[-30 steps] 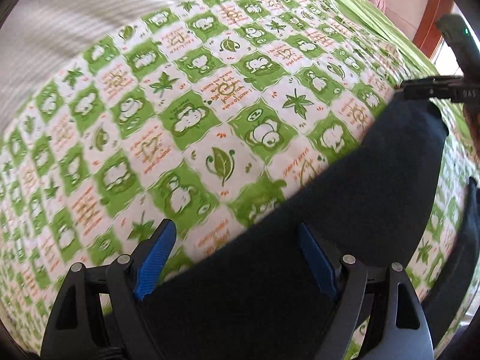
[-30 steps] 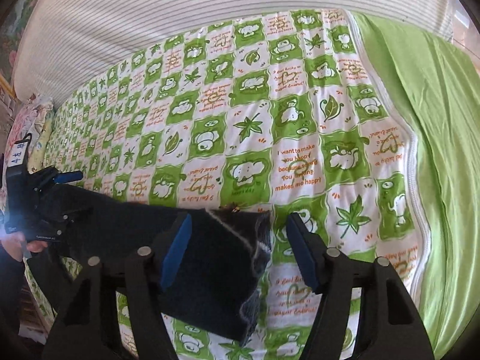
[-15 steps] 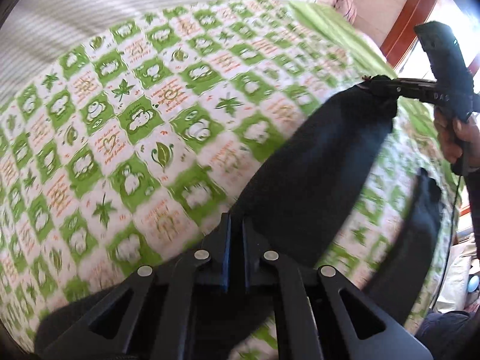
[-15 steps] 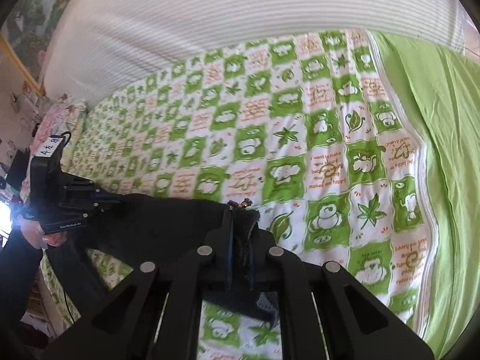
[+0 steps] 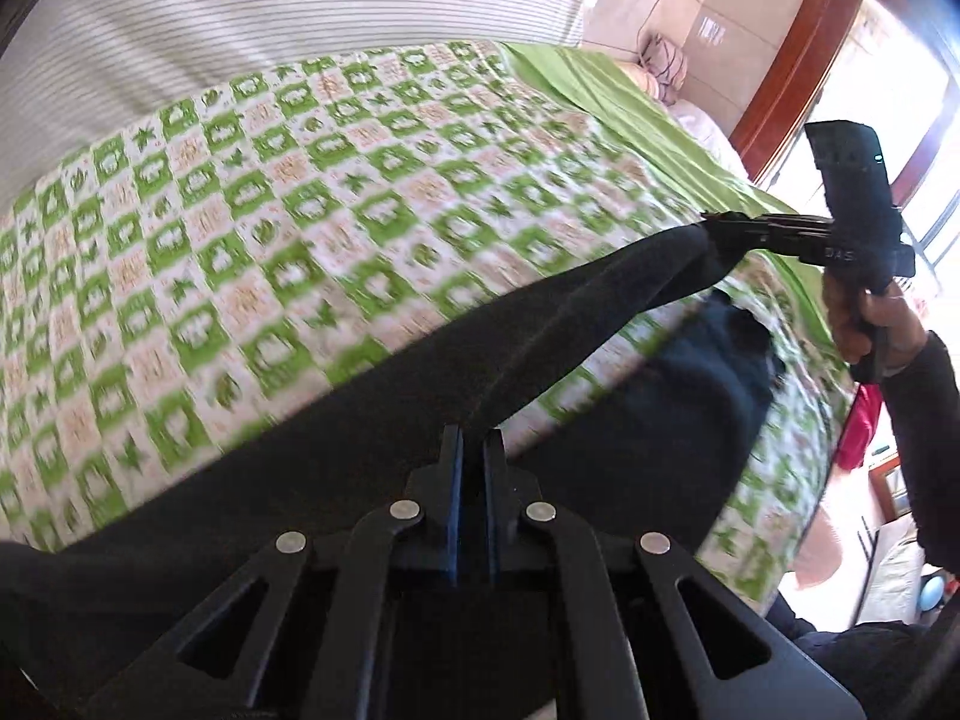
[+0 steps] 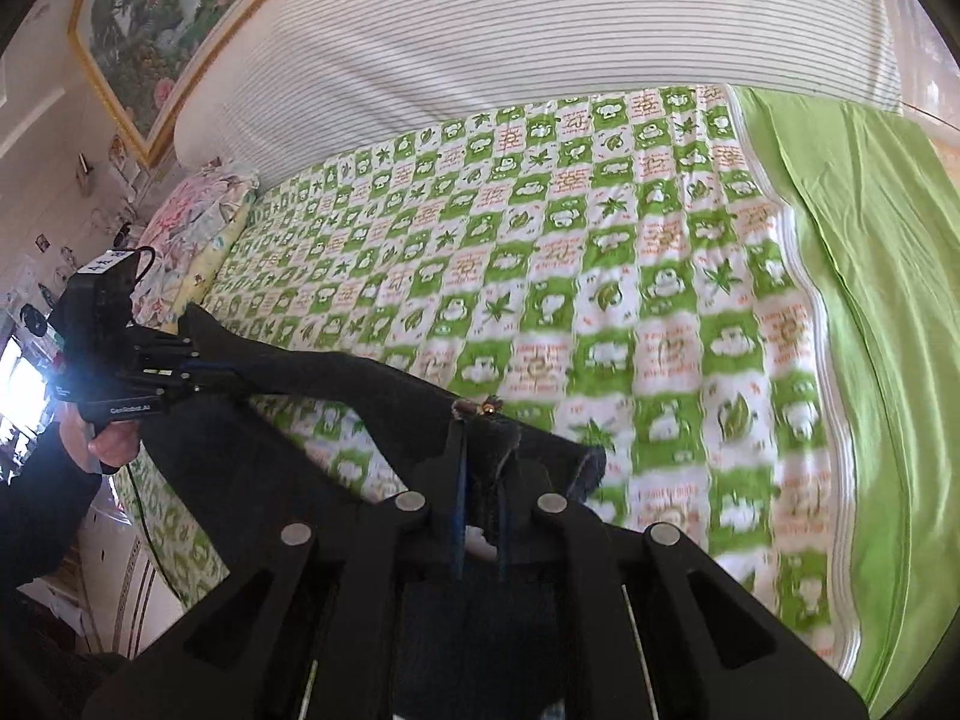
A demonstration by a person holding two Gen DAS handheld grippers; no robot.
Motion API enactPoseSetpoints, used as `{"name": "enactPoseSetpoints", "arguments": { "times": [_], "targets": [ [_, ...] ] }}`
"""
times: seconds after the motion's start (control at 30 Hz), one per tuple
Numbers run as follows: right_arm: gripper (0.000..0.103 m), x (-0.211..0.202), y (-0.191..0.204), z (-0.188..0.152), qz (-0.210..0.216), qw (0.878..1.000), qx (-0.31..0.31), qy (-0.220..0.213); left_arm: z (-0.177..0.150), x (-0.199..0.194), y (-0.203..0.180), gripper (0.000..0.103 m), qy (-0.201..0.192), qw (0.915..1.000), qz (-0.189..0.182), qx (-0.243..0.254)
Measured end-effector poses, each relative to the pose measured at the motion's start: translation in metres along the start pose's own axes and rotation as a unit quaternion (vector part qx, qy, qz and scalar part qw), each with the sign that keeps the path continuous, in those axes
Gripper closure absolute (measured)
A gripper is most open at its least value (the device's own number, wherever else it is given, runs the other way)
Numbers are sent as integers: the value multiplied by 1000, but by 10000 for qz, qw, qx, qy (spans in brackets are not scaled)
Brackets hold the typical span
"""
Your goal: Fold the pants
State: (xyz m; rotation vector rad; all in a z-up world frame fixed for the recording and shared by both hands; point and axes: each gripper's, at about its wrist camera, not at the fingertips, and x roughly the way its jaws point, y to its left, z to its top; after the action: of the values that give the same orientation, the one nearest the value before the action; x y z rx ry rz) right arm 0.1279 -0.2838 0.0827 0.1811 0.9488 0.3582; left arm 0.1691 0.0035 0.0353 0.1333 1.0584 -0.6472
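Dark pants [image 5: 384,456] hanging stretched above green-checked bedspread [image 5: 252,228], left gripper [image 5: 471,450] pinching one end, right gripper [image 6: 480,468] clamping the other, striped headboard [image 6: 540,48] standing behind.

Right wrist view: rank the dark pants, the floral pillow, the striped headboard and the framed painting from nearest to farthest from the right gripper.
1. dark pants: clamped in the right gripper, at the bottom centre.
2. floral pillow: on the bed's far left corner.
3. striped headboard: across the bed's far end.
4. framed painting: on the wall, upper left, behind the headboard.
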Motion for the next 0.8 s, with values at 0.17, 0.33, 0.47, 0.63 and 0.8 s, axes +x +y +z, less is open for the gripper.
{"name": "enactPoseSetpoints", "arguments": {
  "times": [0.17,0.33,0.47,0.63,0.8],
  "targets": [
    [95,-13,-1,-25,9,10000,-8,-38,-24,-3,-27,99,17,10000,-58,-34],
    [95,-32,3,-47,84,9997,-80,-200,-47,-2,-43,99,19,9998,-172,-76],
    [95,-41,8,-61,89,9995,-215,-199,-62,-1,-55,99,68,9998,-175,-72],
    [95,-54,14,-78,39,9992,-306,-238,-74,-7,-67,99,14,9996,-258,73],
    [95,-46,10,-93,-101,9997,-229,-16,-84,10,-70,99,191,9996,-194,26]
  ]
}}
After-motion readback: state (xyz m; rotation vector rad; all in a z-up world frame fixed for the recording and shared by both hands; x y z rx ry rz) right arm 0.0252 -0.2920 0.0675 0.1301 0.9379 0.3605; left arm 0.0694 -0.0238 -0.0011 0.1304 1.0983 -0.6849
